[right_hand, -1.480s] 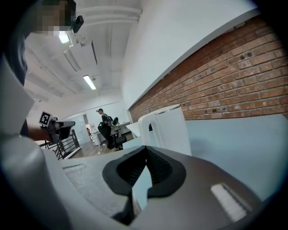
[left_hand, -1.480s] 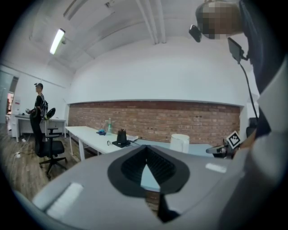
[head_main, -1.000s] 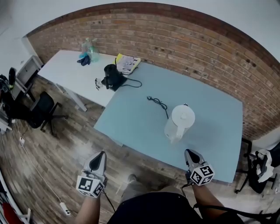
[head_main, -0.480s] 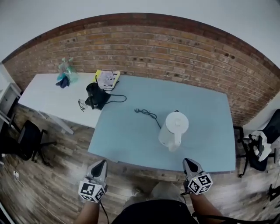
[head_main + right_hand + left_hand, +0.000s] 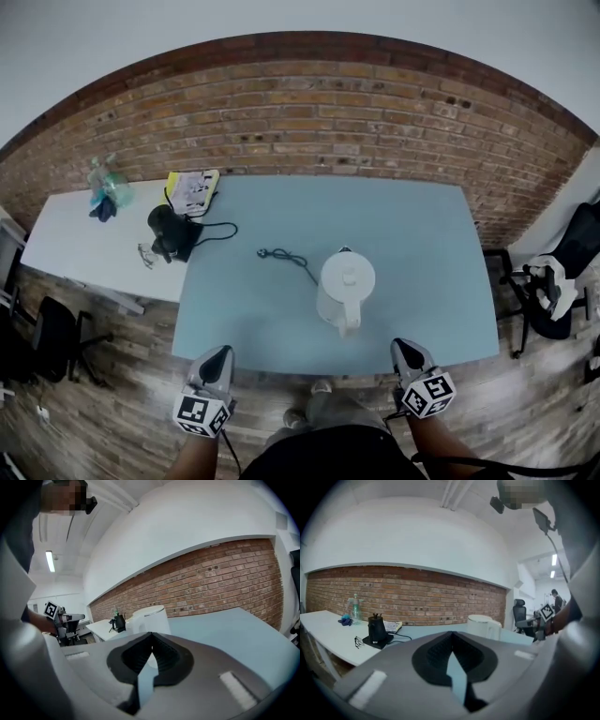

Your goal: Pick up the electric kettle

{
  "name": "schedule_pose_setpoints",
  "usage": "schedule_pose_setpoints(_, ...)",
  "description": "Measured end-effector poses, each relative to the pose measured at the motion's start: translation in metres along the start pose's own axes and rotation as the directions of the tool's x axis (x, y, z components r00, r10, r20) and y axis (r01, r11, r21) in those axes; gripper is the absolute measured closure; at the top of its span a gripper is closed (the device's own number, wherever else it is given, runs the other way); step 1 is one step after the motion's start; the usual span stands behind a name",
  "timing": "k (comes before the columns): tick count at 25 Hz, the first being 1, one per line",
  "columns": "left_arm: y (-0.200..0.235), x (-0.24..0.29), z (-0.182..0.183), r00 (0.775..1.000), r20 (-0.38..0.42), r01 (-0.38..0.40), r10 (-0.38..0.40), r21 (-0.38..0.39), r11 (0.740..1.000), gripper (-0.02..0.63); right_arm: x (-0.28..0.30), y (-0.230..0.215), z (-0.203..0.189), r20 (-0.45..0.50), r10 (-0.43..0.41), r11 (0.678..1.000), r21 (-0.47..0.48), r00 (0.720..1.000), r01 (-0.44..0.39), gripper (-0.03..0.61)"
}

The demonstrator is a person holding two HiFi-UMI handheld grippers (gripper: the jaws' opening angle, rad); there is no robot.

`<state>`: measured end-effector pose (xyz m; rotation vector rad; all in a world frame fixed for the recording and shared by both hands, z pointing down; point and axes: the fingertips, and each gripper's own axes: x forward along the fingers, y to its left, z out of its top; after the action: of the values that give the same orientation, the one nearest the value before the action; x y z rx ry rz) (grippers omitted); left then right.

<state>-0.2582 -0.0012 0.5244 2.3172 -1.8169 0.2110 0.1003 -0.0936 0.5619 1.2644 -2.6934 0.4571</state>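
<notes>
While both claws hang short of the blue bench (image 5: 412, 234) at its 6 o'clock edge, the white electric kettle (image 5: 345, 286) stands upright on the bench's near half, with its handle turned toward 6 o'clock. It sits at about 1 o'clock from the left claw (image 5: 217, 354) and 11 o'clock from the right claw (image 5: 405, 345), apart from both. Each claw is narrow, its tips pressed together with nothing between them. The kettle shows beyond the closed tips in both gripper views. A black power cord (image 5: 286, 260) trails from the kettle toward 10 o'clock. A black appliance (image 5: 171, 232) sits on the white bench (image 5: 75, 248) at 9 o'clock.
</notes>
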Motion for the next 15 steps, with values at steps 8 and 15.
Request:
schedule_pose_setpoints(8,0.002,0.050,0.029,0.999,0.010,-0.033,0.033,0.006,0.999,0.609,0.047,-0.027,-0.009,-0.051,0.047,0.995,0.093,0.998,-0.043,0.577)
schedule_pose_setpoints(15,0.011,0.063,0.045,0.997,0.009,-0.072,0.073,-0.028,0.997,0.609,0.090,-0.048,0.004,-0.021,0.065,0.991,0.121,0.998,-0.062,0.577)
